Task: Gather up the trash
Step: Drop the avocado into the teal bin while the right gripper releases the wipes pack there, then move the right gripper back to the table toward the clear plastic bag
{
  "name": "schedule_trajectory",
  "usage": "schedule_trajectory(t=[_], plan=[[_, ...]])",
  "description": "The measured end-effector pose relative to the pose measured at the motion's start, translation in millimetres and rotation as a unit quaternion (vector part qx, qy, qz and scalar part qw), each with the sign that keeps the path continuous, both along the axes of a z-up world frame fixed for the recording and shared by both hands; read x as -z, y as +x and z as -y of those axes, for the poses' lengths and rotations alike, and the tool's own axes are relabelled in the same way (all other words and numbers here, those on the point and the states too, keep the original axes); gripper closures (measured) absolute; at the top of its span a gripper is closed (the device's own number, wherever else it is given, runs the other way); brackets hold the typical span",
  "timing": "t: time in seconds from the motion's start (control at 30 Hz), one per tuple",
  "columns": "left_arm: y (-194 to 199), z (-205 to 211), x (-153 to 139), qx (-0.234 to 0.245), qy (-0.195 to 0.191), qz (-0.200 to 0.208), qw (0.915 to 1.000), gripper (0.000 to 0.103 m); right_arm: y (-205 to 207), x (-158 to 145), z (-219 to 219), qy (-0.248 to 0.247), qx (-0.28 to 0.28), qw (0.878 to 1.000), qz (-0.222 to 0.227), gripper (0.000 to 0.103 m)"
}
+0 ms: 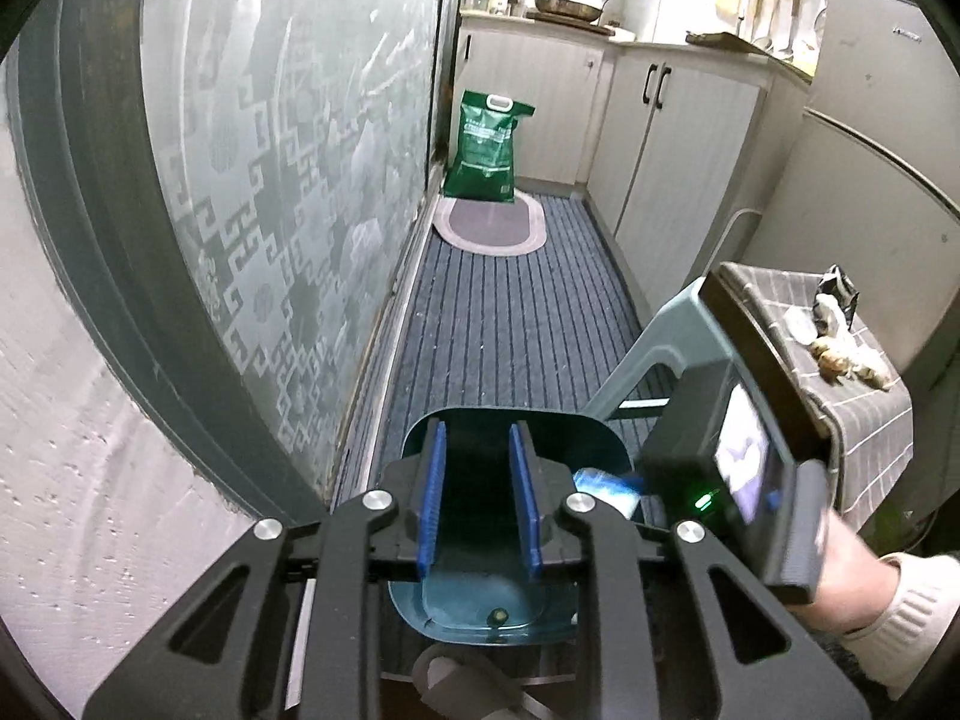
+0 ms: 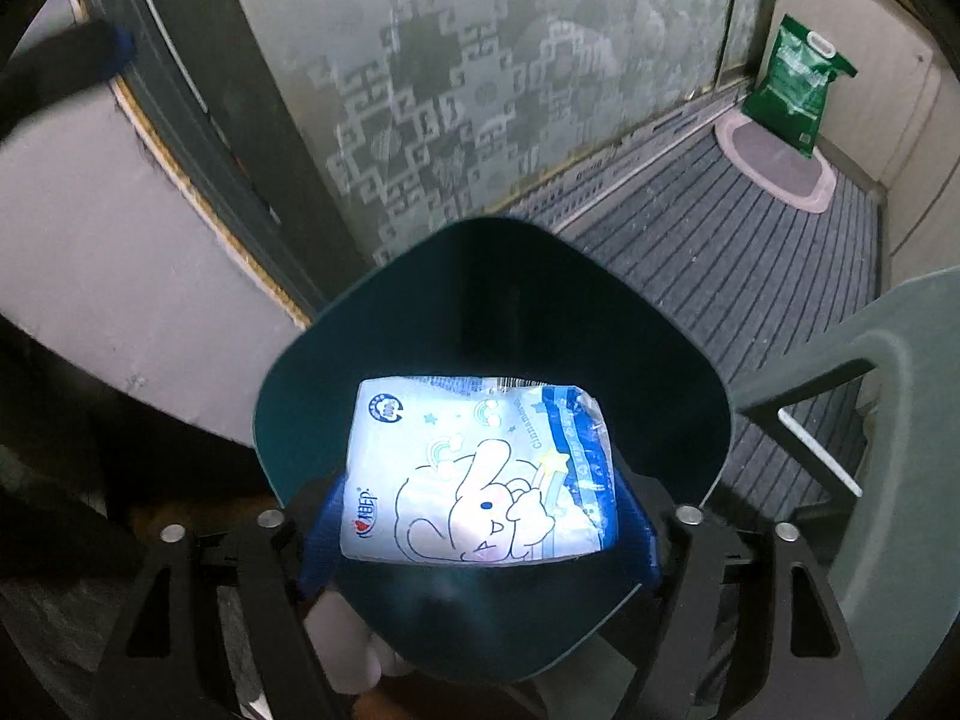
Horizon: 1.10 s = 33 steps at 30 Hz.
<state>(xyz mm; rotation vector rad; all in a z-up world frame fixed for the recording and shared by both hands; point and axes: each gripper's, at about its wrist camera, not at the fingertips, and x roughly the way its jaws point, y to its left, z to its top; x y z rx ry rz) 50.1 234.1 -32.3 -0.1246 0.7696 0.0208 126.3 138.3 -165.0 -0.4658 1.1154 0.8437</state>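
A white and blue tissue packet [image 2: 480,474] with a rabbit drawing hangs over the mouth of the dark teal bin [image 2: 432,300]. It sits between the wide-set blue fingers of my right gripper [image 2: 480,483], whose pads look just clear of its edges. In the left wrist view my left gripper [image 1: 478,438] hovers above the same bin [image 1: 606,427], its pads a narrow gap apart with nothing between them. A corner of the packet [image 1: 606,487] shows there under the right unit. More scraps [image 1: 840,348] and a black wrapper [image 1: 837,294] lie on a cloth-covered stool.
The grey-green stool [image 1: 654,354] stands right of the bin, with a sleeved hand [image 1: 852,582] beside it. A patterned glass door [image 1: 270,180] runs along the left. A green bag [image 1: 489,147] and an oval mat [image 1: 489,222] are at the far end of the striped floor, beside white cabinets [image 1: 678,138].
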Motion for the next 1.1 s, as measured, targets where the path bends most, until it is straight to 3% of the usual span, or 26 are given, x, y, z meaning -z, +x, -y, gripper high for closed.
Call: schedule_trajectory(t=[0.3, 0.37, 0.57, 1.1], plan=[[-5, 4, -20, 0.005, -0.008, 0.037, 0.9993, 0.077, -5, -8, 6, 0.009, -0.003, 1.0, 0.005, 0.016], [-5, 5, -25, 0.004, -0.013, 0.044, 0.9989, 0.074, -6, -16, 8, 0.016, -0.004, 1.0, 0.011, 0.025], [-7, 11, -41, 0.001, -0.021, 0.068, 0.9975, 0.066, -11, -46, 14, 0.047, -0.004, 0.998, 0.028, 0.039], [8, 71, -72, 0.036, -0.021, 0.104, 0.9937, 0.058, -4, -140, 97, 0.119, 0.041, 0.986, 0.106, 0.043]])
